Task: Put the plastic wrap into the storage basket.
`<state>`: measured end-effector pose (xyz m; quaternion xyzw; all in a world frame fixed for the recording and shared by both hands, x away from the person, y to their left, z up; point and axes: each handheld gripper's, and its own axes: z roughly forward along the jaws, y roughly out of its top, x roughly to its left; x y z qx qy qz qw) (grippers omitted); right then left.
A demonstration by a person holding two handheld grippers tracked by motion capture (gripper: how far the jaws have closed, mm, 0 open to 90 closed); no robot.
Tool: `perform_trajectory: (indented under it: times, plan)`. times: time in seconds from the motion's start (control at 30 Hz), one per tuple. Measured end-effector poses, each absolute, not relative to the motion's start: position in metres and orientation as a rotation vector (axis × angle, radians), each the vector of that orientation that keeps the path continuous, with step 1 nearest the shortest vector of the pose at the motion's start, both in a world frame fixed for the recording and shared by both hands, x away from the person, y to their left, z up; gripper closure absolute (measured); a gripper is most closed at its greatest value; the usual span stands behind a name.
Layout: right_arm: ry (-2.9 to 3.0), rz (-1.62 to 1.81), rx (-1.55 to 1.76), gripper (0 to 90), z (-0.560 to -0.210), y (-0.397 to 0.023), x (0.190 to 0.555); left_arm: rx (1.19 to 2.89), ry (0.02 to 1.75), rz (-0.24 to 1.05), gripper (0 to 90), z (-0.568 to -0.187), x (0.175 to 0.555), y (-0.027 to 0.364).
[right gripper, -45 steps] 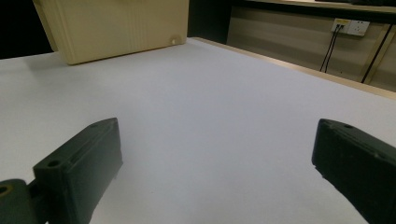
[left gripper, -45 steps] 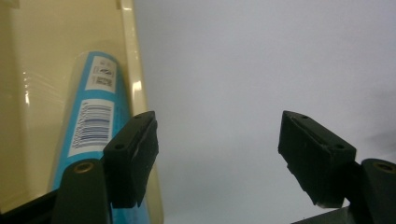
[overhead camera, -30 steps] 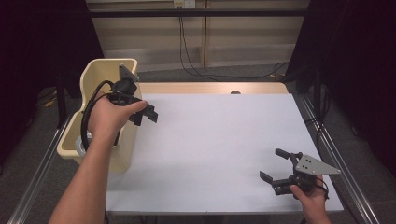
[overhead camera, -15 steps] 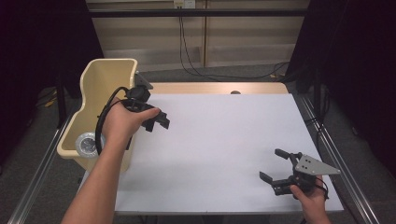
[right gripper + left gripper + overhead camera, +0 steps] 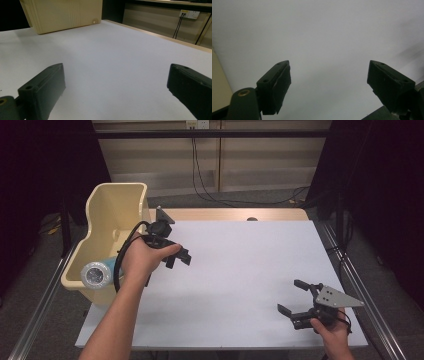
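My left gripper (image 5: 179, 259) hovers over the white table (image 5: 240, 270), just right of a cream plastic bin (image 5: 116, 210). Its jaws have just been opening, and in the left gripper view the left gripper (image 5: 329, 67) is open over bare white surface with nothing between its jaws. In the bin lies a round silvery and light-blue object (image 5: 96, 274). My right gripper (image 5: 291, 296) rests near the table's front right corner. In the right gripper view the right gripper (image 5: 116, 68) stands wide open and empty.
The cream bin (image 5: 62, 15) hangs at the table's left edge on a metal rail (image 5: 45, 295). Cables (image 5: 210, 180) run down the back wall below a socket (image 5: 189, 13). A wooden strip (image 5: 235, 214) borders the table's far edge.
My left hand has come away from above the bin, moving right and down over the table, and its jaws stand wider. The right hand has not moved.
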<state>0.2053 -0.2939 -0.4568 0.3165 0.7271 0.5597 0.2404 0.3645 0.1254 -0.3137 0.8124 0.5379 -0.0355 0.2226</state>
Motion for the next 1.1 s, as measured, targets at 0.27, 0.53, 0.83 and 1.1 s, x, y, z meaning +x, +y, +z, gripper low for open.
perform_trajectory:
  times: [0.27,0.53,0.83,1.1]
  plan:
    - [1.992,1.535,0.864,1.4,-0.457,-0.294,0.205,2.263,1.468,-0.081,18.3,-0.324,0.361,0.119]
    - [1.989,1.533,0.863,1.4,-0.457,-0.294,0.205,2.279,1.455,-0.073,18.1,-0.341,0.357,0.116]
    - [1.989,1.532,0.863,1.4,-0.457,-0.294,0.205,2.268,1.428,-0.075,17.7,-0.362,0.349,0.117]
    - [1.993,1.530,0.863,1.4,-0.457,-0.293,0.205,2.267,1.420,-0.076,17.3,-0.382,0.342,0.120]
